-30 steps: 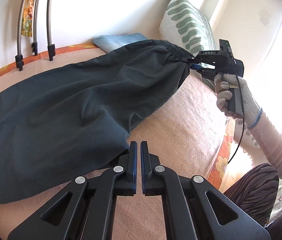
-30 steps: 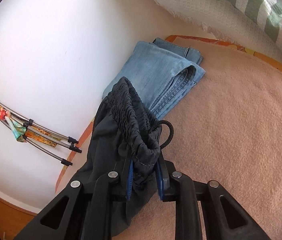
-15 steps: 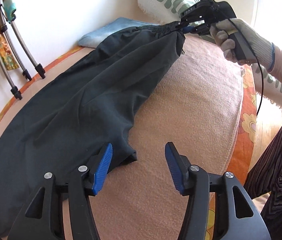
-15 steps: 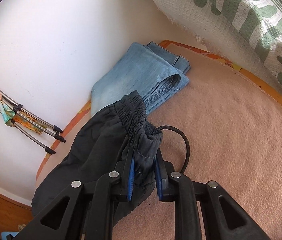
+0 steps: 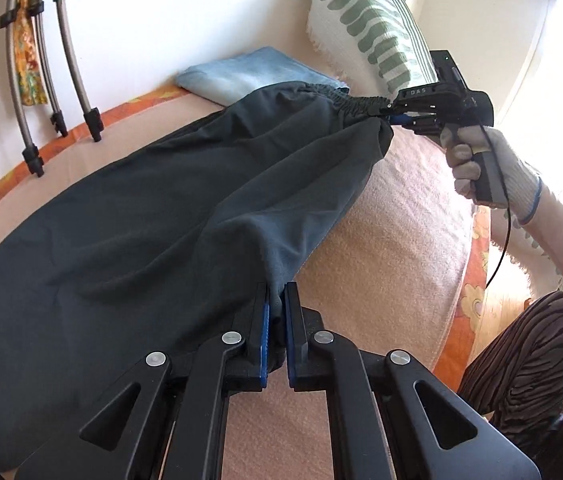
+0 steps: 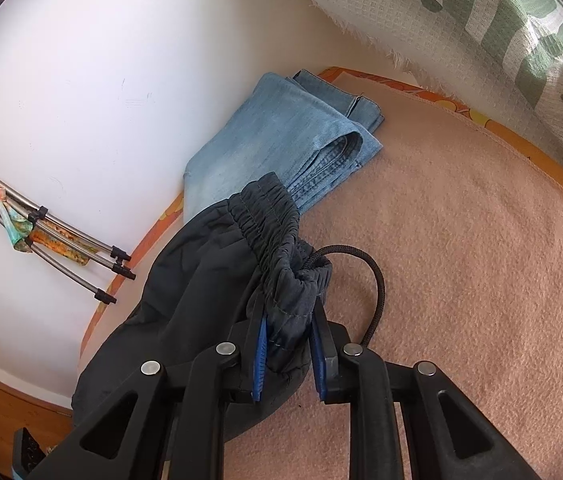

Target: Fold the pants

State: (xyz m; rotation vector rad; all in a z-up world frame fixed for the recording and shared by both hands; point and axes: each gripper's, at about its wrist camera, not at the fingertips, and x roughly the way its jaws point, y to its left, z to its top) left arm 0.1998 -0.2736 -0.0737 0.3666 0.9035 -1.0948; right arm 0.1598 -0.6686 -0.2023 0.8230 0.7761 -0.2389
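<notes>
Dark grey pants (image 5: 153, 216) lie spread over a pink blanket (image 5: 401, 216) on a bed. My left gripper (image 5: 276, 296) is shut on a fold of the pants at their near edge, by the crotch. My right gripper (image 6: 288, 320) is shut on the elastic waistband (image 6: 269, 232), lifted a little above the blanket; it also shows in the left wrist view (image 5: 393, 114), at the far right end of the pants. A black drawstring (image 6: 373, 280) loops out of the waistband.
Folded light blue jeans (image 6: 281, 136) lie by the wall behind the waistband. A green-patterned pillow (image 5: 369, 28) stands at the head. Metal rods (image 5: 73, 64) lean on the wall at left. The bed edge and wooden floor (image 5: 493, 292) are at right.
My left gripper, open half a second ago, has closed on the pants' near edge. My right gripper keeps its hold on the waistband and has shifted a little.
</notes>
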